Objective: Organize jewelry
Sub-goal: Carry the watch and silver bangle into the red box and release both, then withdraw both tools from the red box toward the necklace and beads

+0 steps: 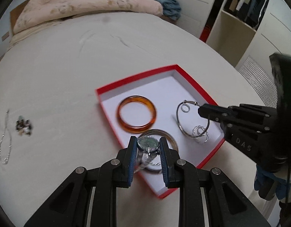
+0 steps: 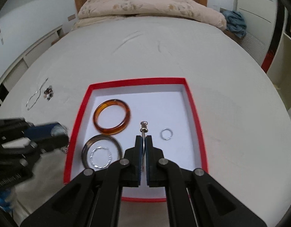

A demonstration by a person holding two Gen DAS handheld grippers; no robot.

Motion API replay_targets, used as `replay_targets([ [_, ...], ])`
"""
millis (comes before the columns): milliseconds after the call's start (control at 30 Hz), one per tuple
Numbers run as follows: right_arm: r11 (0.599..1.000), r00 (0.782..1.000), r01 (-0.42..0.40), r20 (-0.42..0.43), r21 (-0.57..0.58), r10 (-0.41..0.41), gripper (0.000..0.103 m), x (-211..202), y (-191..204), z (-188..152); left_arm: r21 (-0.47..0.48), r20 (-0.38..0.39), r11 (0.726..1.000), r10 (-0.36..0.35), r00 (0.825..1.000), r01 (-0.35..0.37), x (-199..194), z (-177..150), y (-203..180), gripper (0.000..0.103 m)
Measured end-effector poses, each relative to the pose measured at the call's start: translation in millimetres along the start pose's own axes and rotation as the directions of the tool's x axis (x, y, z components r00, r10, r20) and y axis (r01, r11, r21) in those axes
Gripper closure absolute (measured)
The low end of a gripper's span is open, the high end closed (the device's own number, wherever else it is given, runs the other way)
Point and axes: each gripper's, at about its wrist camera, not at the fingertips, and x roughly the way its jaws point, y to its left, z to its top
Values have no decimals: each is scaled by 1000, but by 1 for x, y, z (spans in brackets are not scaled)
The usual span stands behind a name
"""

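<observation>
A red box (image 2: pixel 192 113) sat on the white bed (image 2: pixel 145 53), holding an amber bangle (image 2: pixel 112 116), a grey bangle (image 2: pixel 101 155) and a small ring (image 2: pixel 166 134). The left gripper (image 1: pixel 147 141) clenched a watch (image 1: pixel 147 142) by its case, probably hard, slippery and light, its band dangling. The right gripper (image 2: pixel 143 151) pinched a thin wire hoop (image 2: pixel 143 130) over the box, likely springy and best held by its rim.
</observation>
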Motion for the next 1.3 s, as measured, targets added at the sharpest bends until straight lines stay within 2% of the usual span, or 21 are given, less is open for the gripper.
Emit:
replay_targets([
  [267, 999, 1000, 5, -14, 43, -5, 100, 11, -27, -9, -11, -33, 1000, 18, 999, -18, 34, 16, -6, 80],
  [533, 998, 998, -2, -59, 69, 6, 99, 26, -36, -26, -1, -92, 1000, 15, 996, -15, 57, 1, -10, 80],
  [767, 997, 996, 18, -93, 73, -11, 97, 27, -38, -32, -10, -112, 1000, 28, 993, -30, 56, -2, -7, 80],
  [800, 997, 995, 22, -102, 73, -15, 95, 27, -38, -32, -14, -111, 999, 28, 993, -30, 54, -3, -7, 80],
  [833, 997, 994, 28, -107, 72, -20, 87, 26, -38, -33, -15, -108, 999, 28, 994, -29, 52, -3, -7, 79],
  [867, 997, 994, 34, -108, 73, -26, 74, 24, -38, -34, -14, -107, 1000, 26, 994, -27, 52, -2, -7, 79],
  [933, 996, 995, 32, -99, 82, -24, 65, 18, -39, -35, -9, -99, 1000, 23, 995, -24, 45, -2, -9, 74],
  [1033, 996, 996, 38, -87, 86, -31, 64, 5, -37, -35, -5, -81, 1000, 24, 996, -25, 31, -1, -13, 67],
  [1200, 994, 998, 38, -48, 101, -34, 63, -26, -31, -36, -3, -31, 999, 45, 998, -45, -6, -3, -14, 65],
  [1300, 993, 999, 30, -19, 116, -28, 54, -48, -29, -41, -5, 1, 998, 65, 998, -65, -34, -11, -13, 65],
])
